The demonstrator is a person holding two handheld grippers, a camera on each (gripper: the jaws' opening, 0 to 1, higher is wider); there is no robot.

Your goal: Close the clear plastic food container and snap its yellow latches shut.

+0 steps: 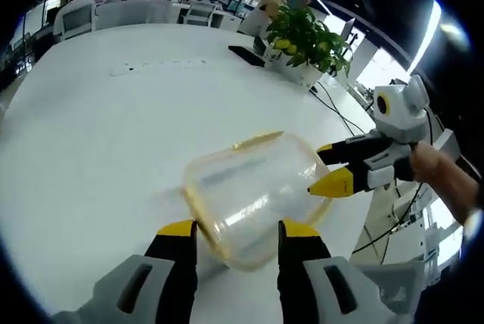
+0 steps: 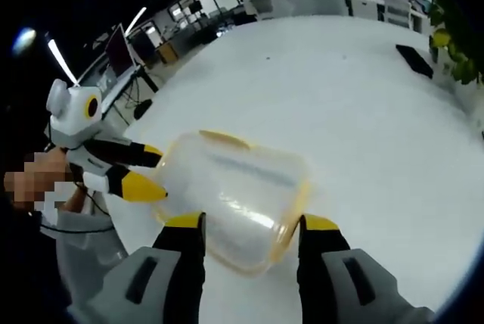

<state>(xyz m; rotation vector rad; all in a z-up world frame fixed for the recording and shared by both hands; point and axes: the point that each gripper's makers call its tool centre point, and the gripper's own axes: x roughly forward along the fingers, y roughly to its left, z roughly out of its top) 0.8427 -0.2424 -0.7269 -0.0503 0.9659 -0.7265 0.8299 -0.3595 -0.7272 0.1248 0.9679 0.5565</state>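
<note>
The clear plastic food container (image 1: 253,191) with yellow latches lies on the white table (image 1: 98,135), its lid on. My left gripper (image 1: 238,232) is open, and the container's near end sits between its yellow-tipped jaws. The right gripper (image 1: 330,166) reaches in from the right, its tips at the container's far side. In the right gripper view the same container (image 2: 238,191) lies between the jaws of my open right gripper (image 2: 251,224), and the left gripper (image 2: 144,171) comes in from the left against the container's other end. I cannot tell whether any latch is snapped down.
A potted plant (image 1: 302,36) and a flat black object (image 1: 246,55) stand at the table's far side. The table edge (image 1: 355,218) runs just right of the container, with cables hanging below it. Chairs, desks and people fill the room behind.
</note>
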